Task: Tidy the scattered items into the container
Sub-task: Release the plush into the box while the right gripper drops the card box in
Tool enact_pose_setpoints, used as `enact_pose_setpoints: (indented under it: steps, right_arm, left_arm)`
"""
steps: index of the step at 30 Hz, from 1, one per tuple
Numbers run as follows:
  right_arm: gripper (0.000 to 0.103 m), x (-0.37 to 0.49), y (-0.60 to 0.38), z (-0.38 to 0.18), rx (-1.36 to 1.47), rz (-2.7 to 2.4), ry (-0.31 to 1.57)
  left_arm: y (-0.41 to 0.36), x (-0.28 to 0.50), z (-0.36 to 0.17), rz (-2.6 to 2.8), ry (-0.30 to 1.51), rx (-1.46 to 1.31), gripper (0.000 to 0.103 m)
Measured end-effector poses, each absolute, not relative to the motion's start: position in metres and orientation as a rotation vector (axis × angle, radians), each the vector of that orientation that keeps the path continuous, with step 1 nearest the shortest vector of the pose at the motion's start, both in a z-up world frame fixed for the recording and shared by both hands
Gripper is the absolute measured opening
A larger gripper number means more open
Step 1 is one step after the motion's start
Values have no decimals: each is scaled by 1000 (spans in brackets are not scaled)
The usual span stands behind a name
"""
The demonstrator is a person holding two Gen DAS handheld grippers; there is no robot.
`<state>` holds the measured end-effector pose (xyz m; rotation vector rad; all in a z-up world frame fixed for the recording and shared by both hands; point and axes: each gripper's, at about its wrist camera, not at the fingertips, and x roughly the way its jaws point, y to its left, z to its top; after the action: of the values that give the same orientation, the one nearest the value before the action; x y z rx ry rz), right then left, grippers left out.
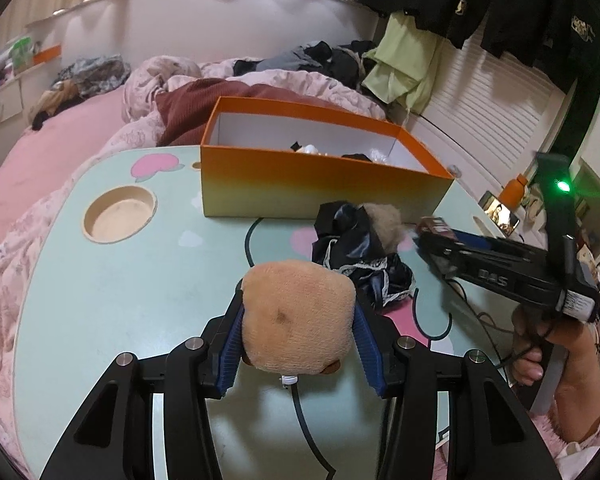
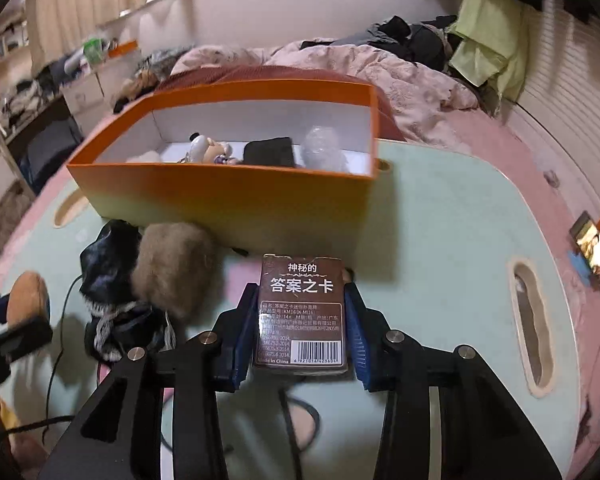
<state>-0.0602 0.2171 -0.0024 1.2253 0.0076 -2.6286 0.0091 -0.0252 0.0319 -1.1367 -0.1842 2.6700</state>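
My left gripper [image 1: 298,300] is shut on a tan plush toy [image 1: 298,316], held above the mint table [image 1: 120,288]. My right gripper [image 2: 302,288] is shut on a brown card box [image 2: 302,312] with Chinese print; it also shows in the left wrist view [image 1: 434,226]. The orange box [image 1: 320,184] stands at the table's far side and holds a small figure [image 2: 204,148], a black item [image 2: 270,152] and a clear plastic piece [image 2: 324,148]. A black lace cloth [image 1: 360,252] with a grey furry ball [image 2: 176,268] lies on the table in front of the box.
The table has a round cup recess [image 1: 120,212] and a slot handle [image 2: 532,320]. A phone [image 2: 594,248] stands at the right edge. A bed with pink bedding [image 1: 60,128] and piled clothes [image 1: 320,56] lies behind. A black cable [image 1: 304,412] runs under my left gripper.
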Motion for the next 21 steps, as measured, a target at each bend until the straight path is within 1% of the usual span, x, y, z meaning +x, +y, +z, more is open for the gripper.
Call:
enact_pose_setpoints:
  steps: [6,9,13,16,18,20,21]
  right_arm:
    - [42,-44,230,23,1057,-2644,-51]
    - [42,-54,225,45,1001,-2639,-58]
    - [42,-80,212,77,931,-2673,-14]
    - [42,-106,205,94,919,-2677,-38]
    - [42,-120,202,100,922,-2680,-56]
    - [43,-135,199,98,918,-2714,-61]
    - [43,-140,198,93,926,-2726,-50]
  left_arm:
    - [-21,-3,62,2675,-150,-1056,49]
    - [-12,-24,97,2668,-113,-966,49]
    - [-2,-60,139,2692,-76,-880,49]
    - [6,-94,148,2723,-38,-901,49]
    - [8,-119,138,2738,-30,-966,49]
    - [12,-137,118,2720,2,-1062,57]
    - [13,-142,109,2717,16,-1097,68]
